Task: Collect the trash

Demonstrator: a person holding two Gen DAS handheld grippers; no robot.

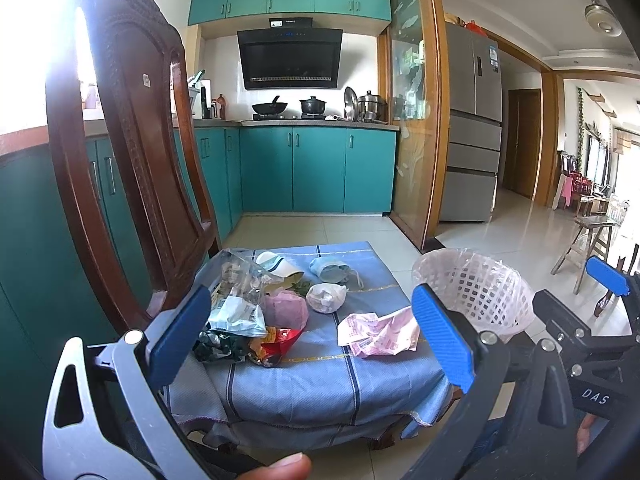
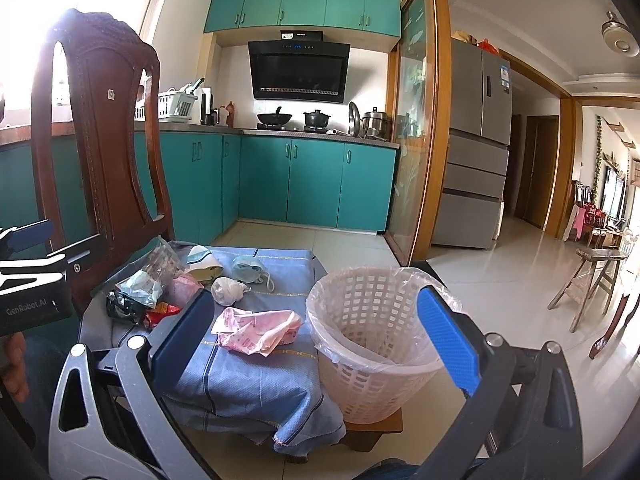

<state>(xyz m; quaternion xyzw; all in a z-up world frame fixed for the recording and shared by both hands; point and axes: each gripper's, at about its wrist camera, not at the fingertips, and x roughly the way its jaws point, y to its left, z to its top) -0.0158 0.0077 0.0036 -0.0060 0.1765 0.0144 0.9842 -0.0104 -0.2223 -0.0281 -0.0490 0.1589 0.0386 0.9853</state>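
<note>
Trash lies on a blue cloth (image 1: 312, 384) over a low table: a crumpled pink wrapper (image 1: 376, 334) (image 2: 256, 330), a white paper wad (image 1: 326, 297) (image 2: 227, 289), a pink wad (image 1: 285, 309), a blue face mask (image 1: 330, 269) (image 2: 249, 271), clear and foil bags (image 1: 240, 312) (image 2: 140, 292) and a paper cup (image 1: 278, 265). A pink lattice bin (image 2: 372, 340) (image 1: 476, 284) with a clear liner stands at the table's right. My left gripper (image 1: 312, 340) hangs open above the pile. My right gripper (image 2: 316, 344) is open near the bin, nothing held.
A dark wooden chair back (image 1: 132, 152) (image 2: 100, 140) rises at the table's left. Teal kitchen cabinets (image 1: 316, 168) stand behind, a glass sliding door (image 2: 412, 128) and a fridge (image 2: 476, 140) to the right. A wooden stool (image 2: 592, 280) stands on the tiled floor.
</note>
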